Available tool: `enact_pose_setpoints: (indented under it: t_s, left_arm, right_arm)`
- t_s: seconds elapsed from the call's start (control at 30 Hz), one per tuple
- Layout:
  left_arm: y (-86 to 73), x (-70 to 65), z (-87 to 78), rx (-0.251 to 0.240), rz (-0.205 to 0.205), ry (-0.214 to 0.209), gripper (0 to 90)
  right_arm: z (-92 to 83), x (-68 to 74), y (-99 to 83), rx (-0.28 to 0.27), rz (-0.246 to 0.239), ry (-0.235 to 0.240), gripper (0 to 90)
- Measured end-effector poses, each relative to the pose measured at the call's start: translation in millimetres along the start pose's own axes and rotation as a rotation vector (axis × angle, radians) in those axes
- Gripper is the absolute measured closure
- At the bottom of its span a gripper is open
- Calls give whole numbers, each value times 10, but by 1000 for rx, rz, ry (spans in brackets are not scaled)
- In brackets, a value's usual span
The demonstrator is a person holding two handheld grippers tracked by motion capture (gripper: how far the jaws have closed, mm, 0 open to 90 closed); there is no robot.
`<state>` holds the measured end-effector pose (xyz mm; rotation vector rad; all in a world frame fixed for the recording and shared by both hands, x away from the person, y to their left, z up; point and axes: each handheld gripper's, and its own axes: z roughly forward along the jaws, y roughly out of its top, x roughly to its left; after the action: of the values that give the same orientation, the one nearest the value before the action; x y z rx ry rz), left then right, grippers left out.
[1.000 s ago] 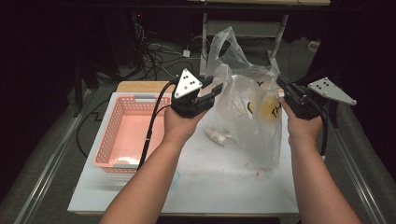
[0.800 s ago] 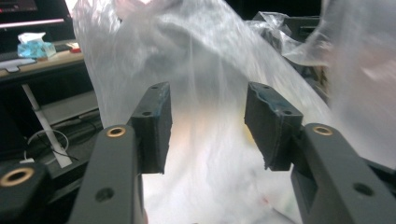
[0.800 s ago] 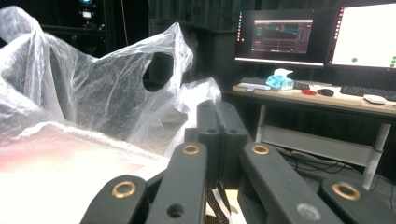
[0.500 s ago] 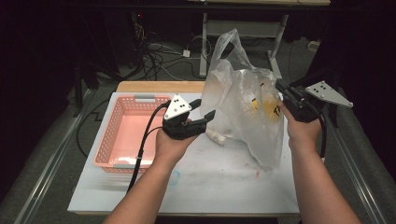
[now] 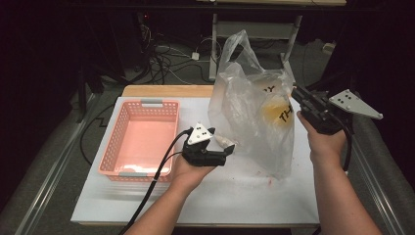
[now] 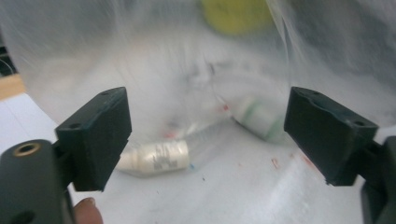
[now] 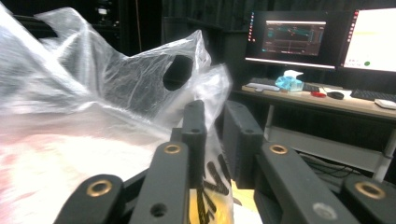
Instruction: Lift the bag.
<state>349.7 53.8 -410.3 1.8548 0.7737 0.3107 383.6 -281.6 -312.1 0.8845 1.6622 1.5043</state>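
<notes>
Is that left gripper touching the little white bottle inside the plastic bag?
Apart. In the left gripper view the left gripper has its jaws wide open, and the white bottle lies beyond them inside the plastic bag.

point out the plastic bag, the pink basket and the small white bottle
plastic bag [image 5: 254,132], high view, middle of its clear side
pink basket [image 5: 142,139], high view, bare floor inside
small white bottle [image 6: 156,156], left gripper view, middle of its body, seen through the bag

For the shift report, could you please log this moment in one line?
left gripper: open, low by bag | right gripper: pinching bag | basket: empty
</notes>
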Motion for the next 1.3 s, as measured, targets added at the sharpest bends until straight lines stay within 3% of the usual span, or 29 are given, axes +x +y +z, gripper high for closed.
enact_pose_setpoints:
  t_s: [0.07, 0.27, 0.57, 0.77, 1.07, 1.3]
  left_arm:
    - [-59, -16, 10, 7, 2, -5, 133]
    - [-214, -40, 32, 37, -6, -11, 0]
    - [-448, -123, 64, 76, -7, -24, 0]
    - [-593, -169, 48, 124, 22, -22, 0]
    - [-696, -164, -11, 119, 26, -13, 0]
    - [-799, -137, -35, 121, 10, -13, 0]
  right_arm:
    - [-56, 12, -6, 4, -7, 7, 746]
    - [-205, 44, -129, 48, -16, 36, 619]
    - [-361, 84, -478, 140, -5, 62, 376]
    - [-449, 145, -767, 211, 10, 77, 219]
    - [-544, 269, -1226, 322, 32, 85, 13]
    - [-668, 320, -1498, 371, 47, 111, 1]
